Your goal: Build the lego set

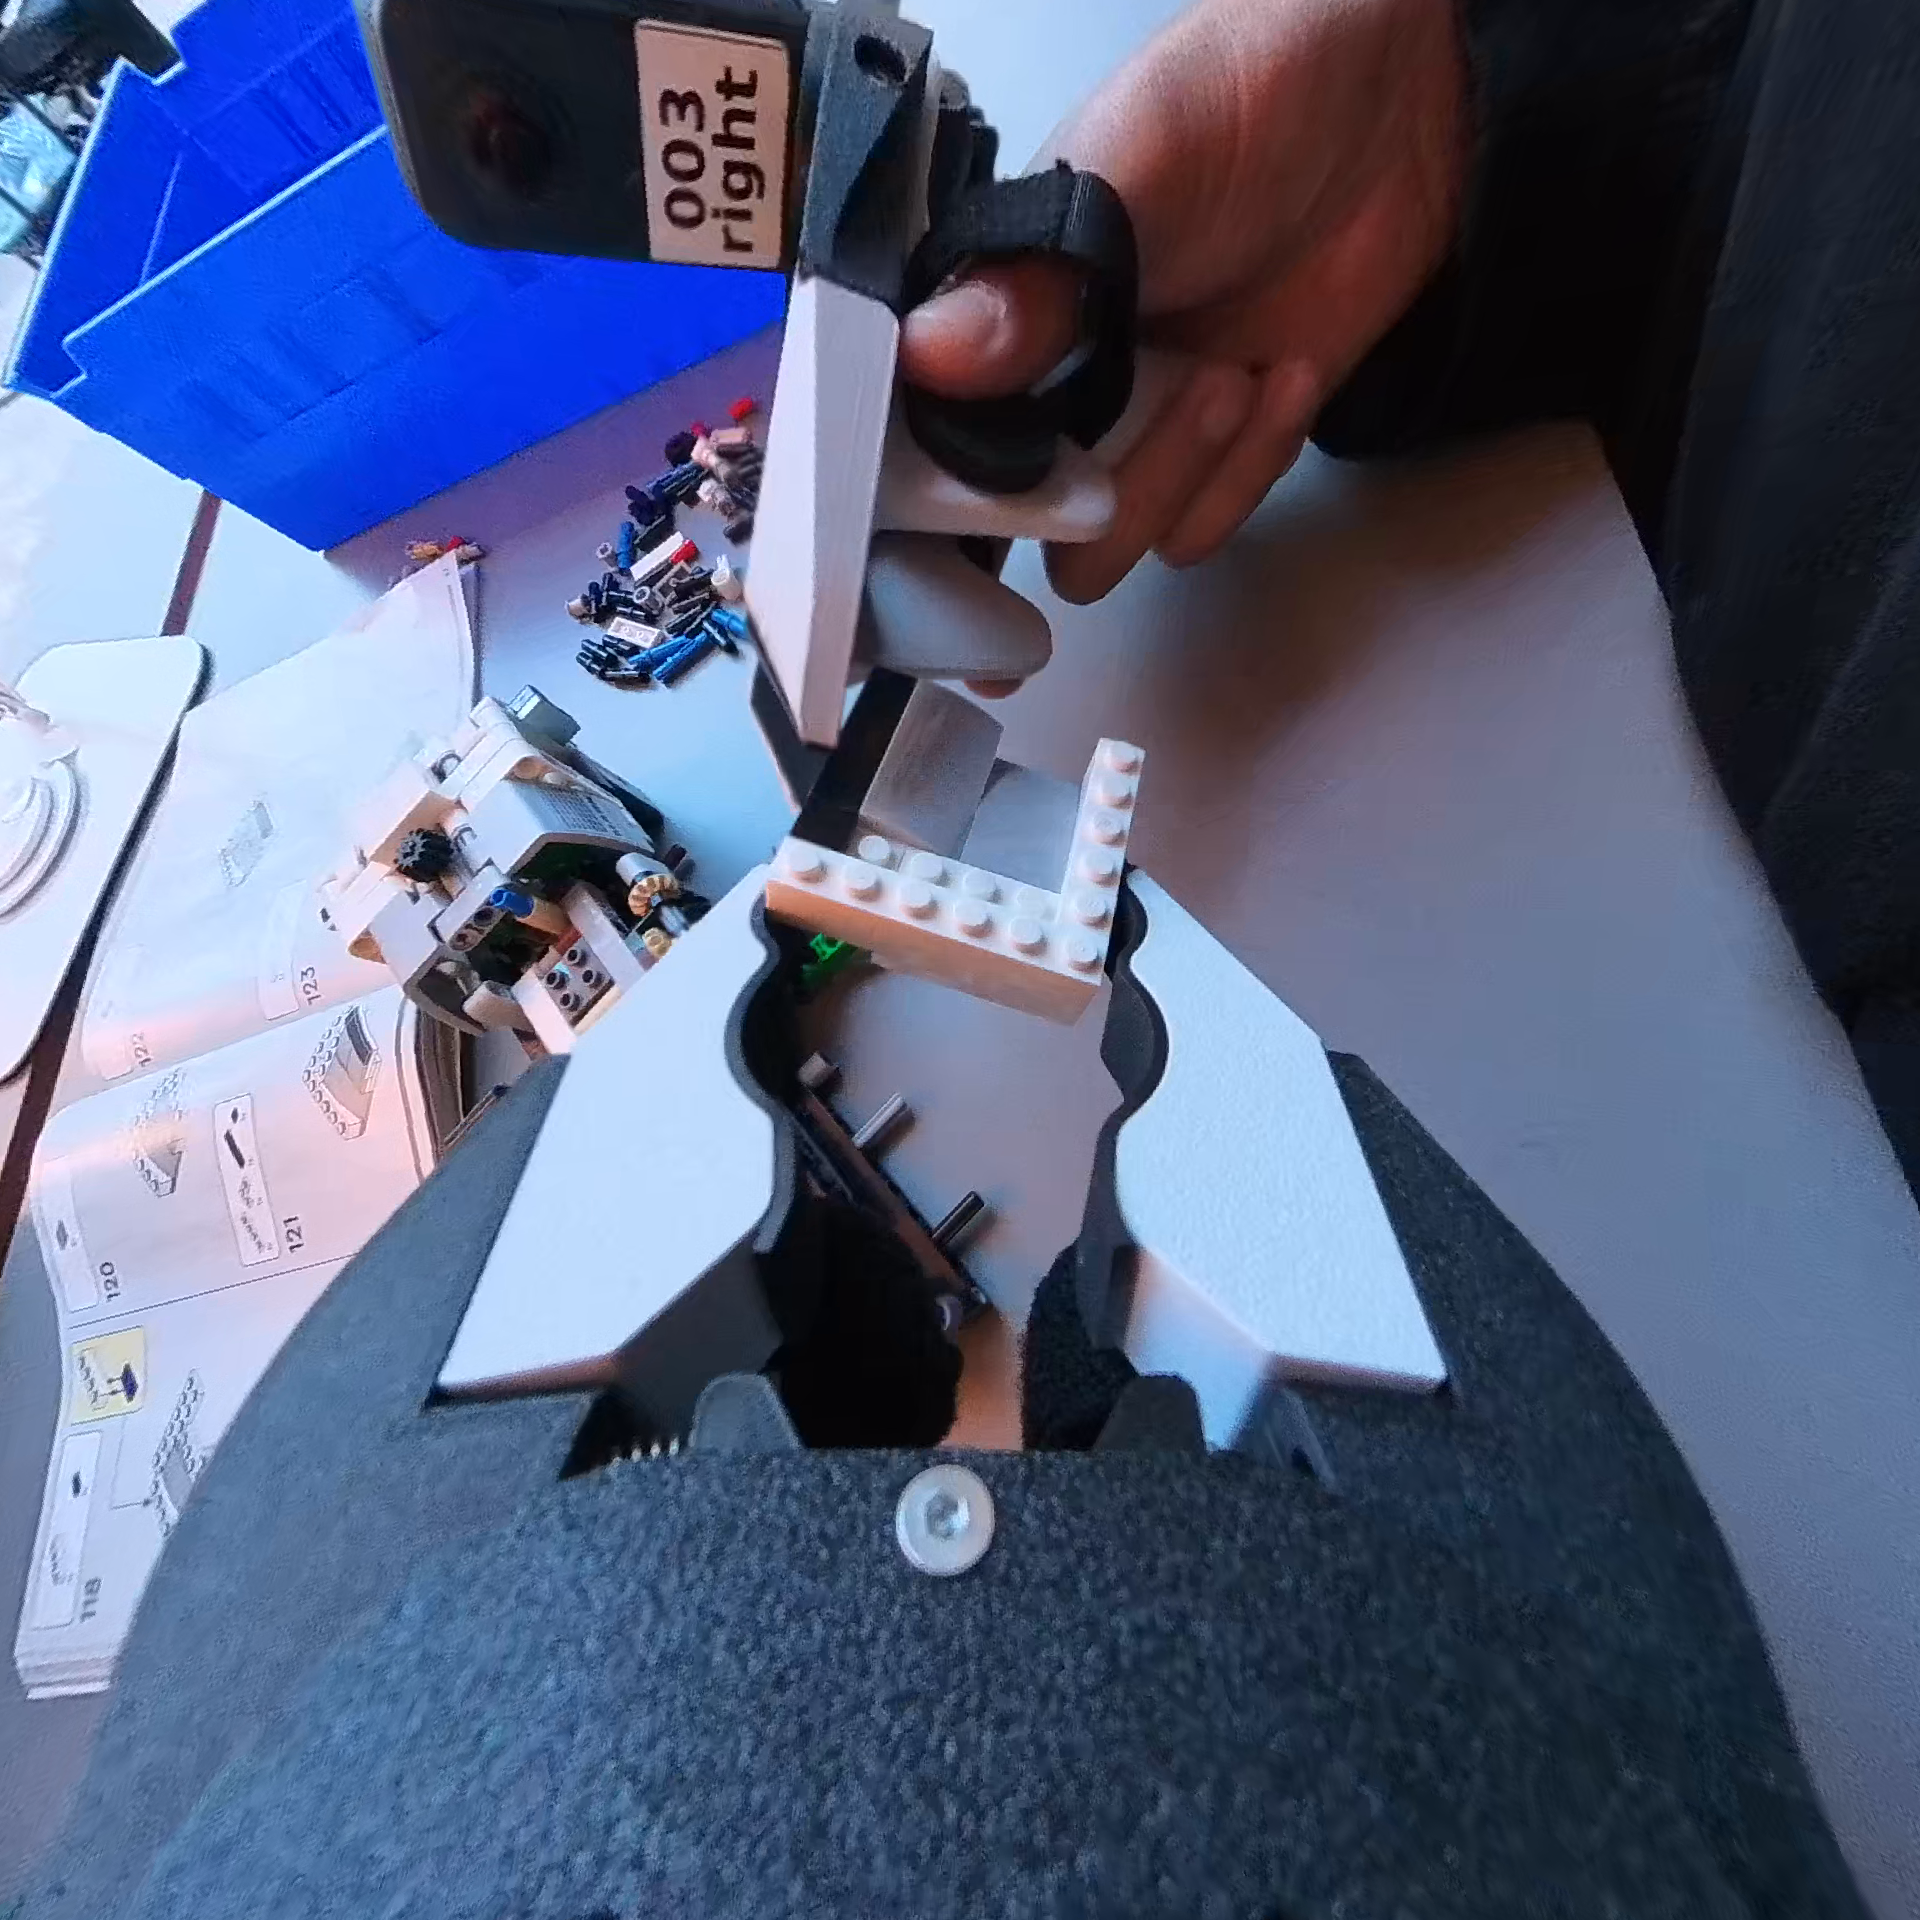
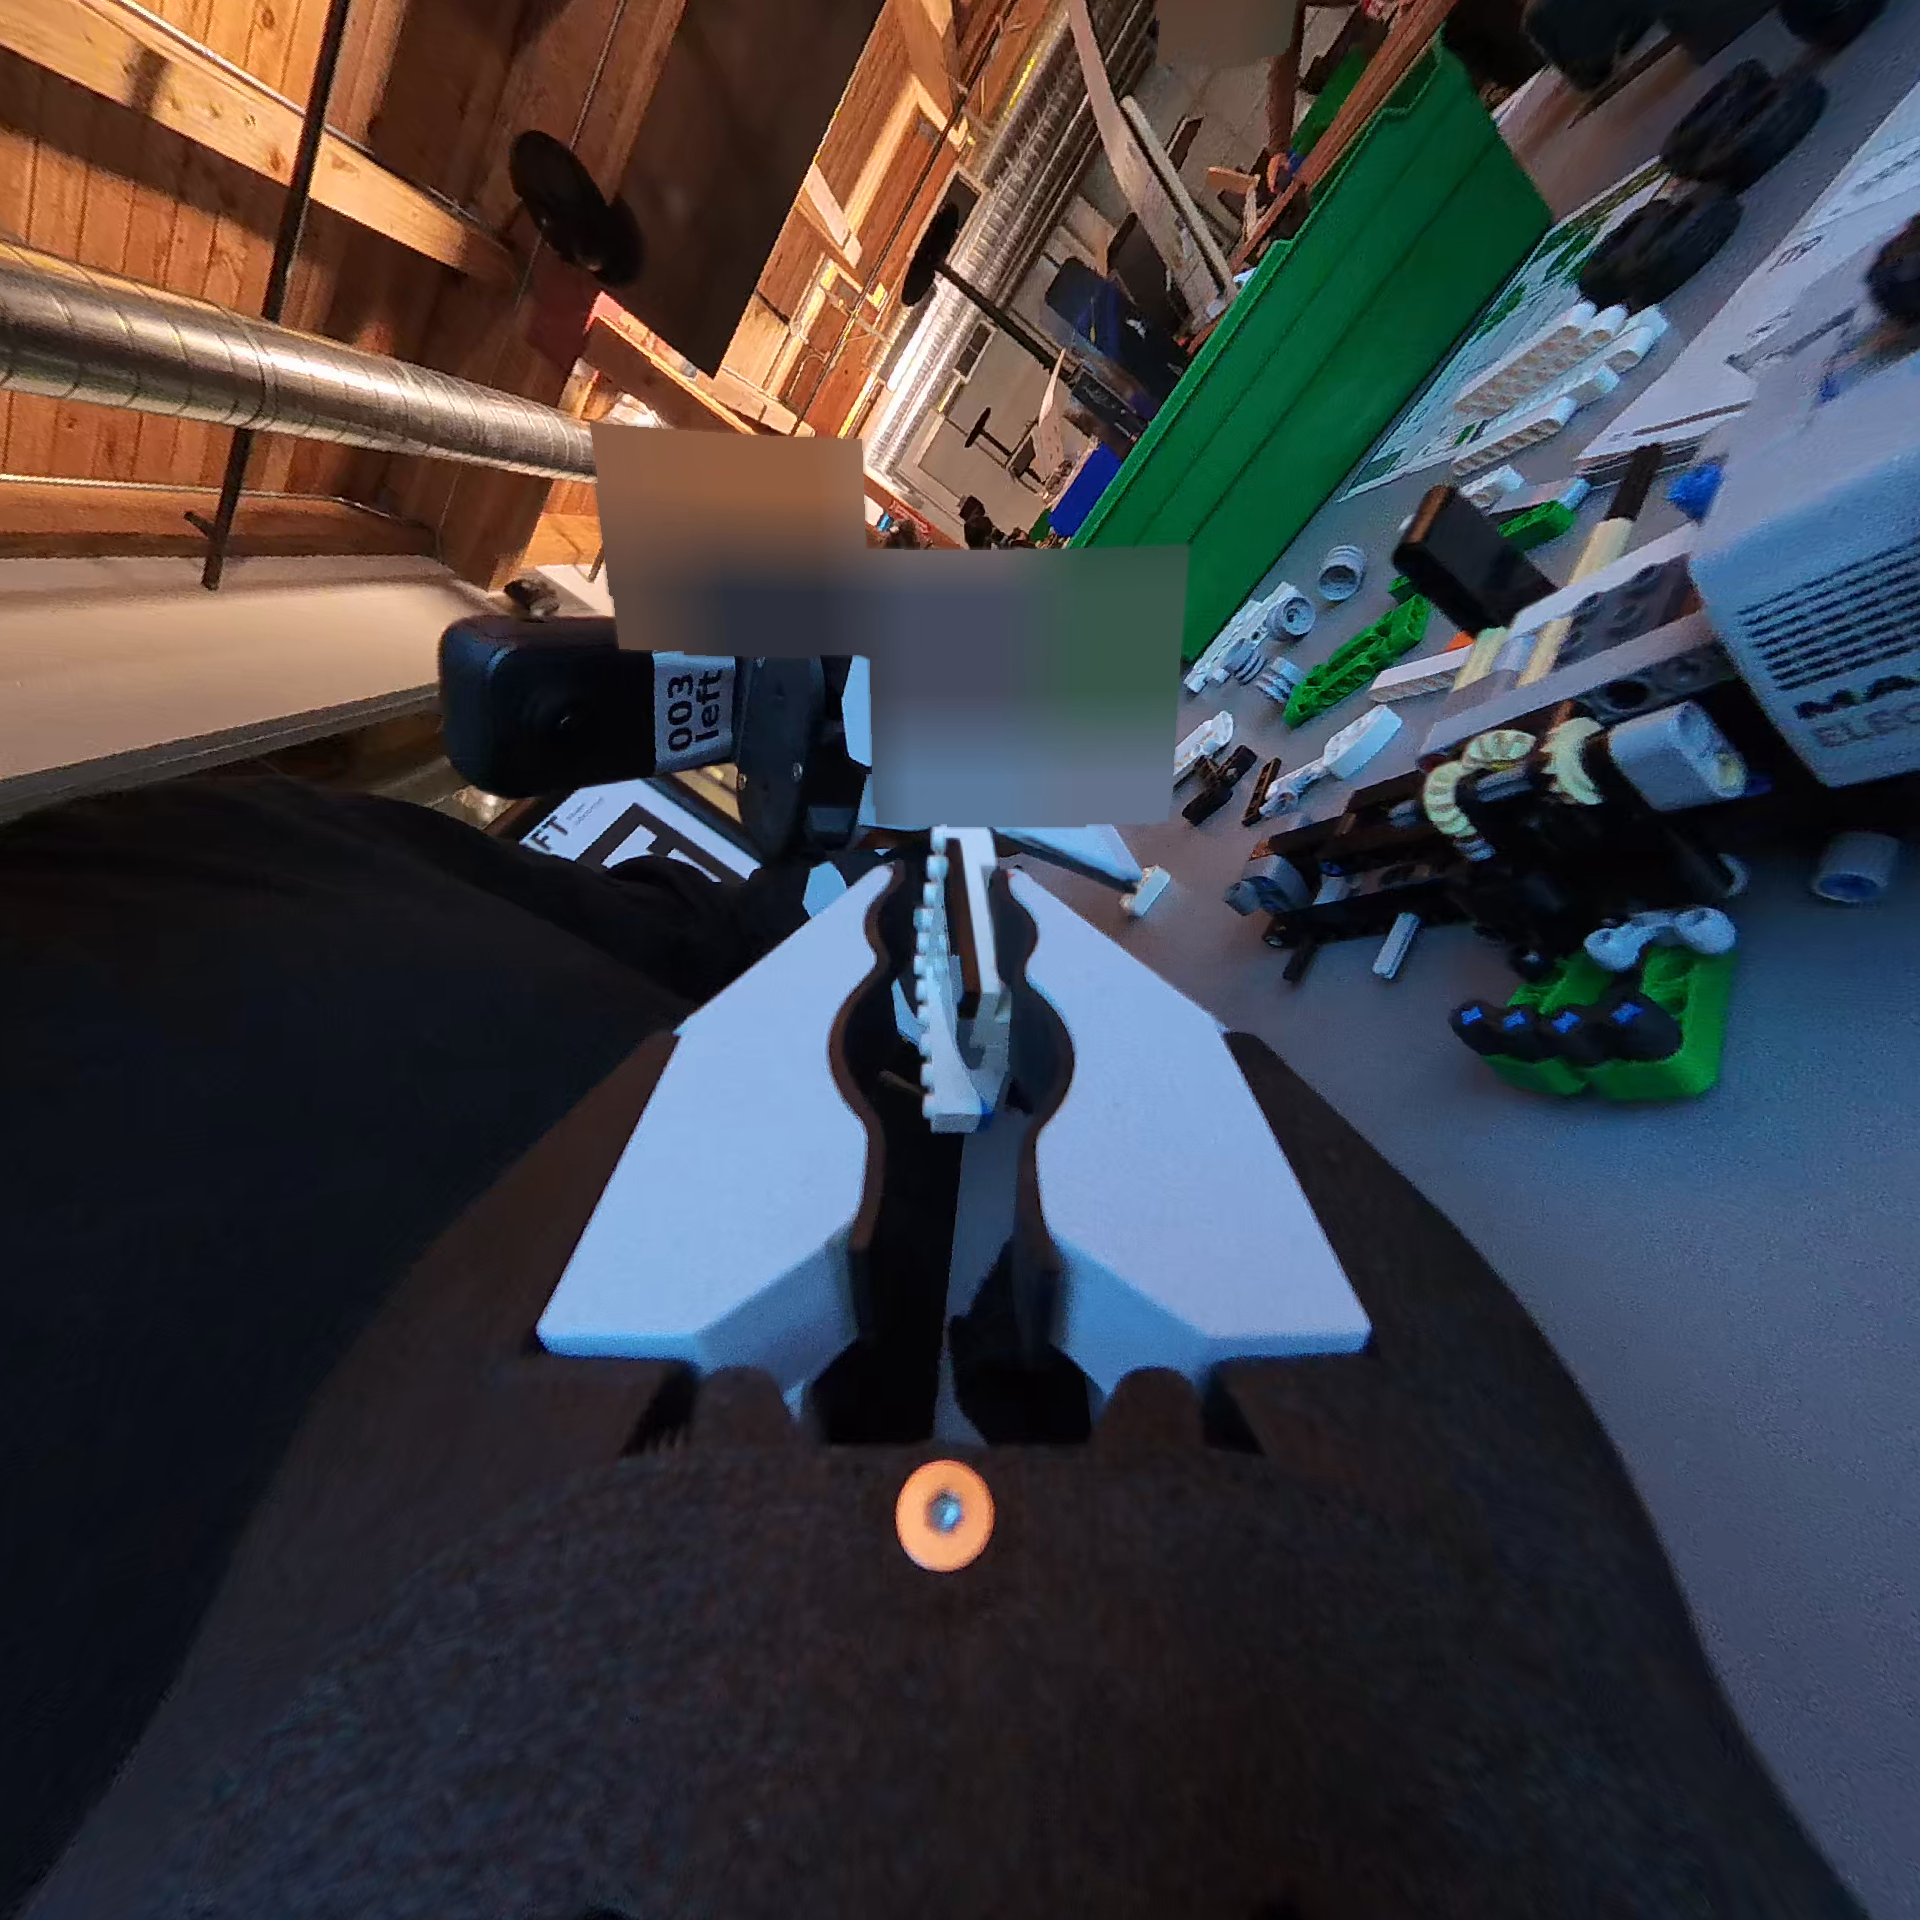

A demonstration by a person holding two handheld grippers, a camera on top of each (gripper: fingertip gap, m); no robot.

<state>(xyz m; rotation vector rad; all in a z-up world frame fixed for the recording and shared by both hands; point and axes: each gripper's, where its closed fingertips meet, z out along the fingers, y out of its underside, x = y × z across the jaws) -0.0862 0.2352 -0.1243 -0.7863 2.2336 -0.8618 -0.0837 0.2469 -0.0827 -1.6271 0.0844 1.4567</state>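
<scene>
Piece: white L-shaped plate assembly (image 1: pixel 966 914), frame centre, off the table.
Left gripper (image 1: pixel 940 935): I pinch its lower edge.
Right gripper (image 2: pixel 951 914): clamps it too.
Handling: I judge light, rigid; joints could pop, so hold edges.

It was a workshop or maker space. Timber wall boards (image 2: pixel 156 125) and beams filled the upper left of the right wrist view, with a bare metal duct (image 2: pixel 260 384) running across them. A green bin (image 2: pixel 1330 343) stood at upper right on a grey surface (image 2: pixel 1558 1299) strewn with loose parts (image 2: pixel 1340 655). In the left wrist view, blue bins (image 1: pixel 364 332) sat at upper left, above a pile of small pins (image 1: pixel 665 592) and an open instruction booklet (image 1: pixel 208 1091) at left.
</scene>
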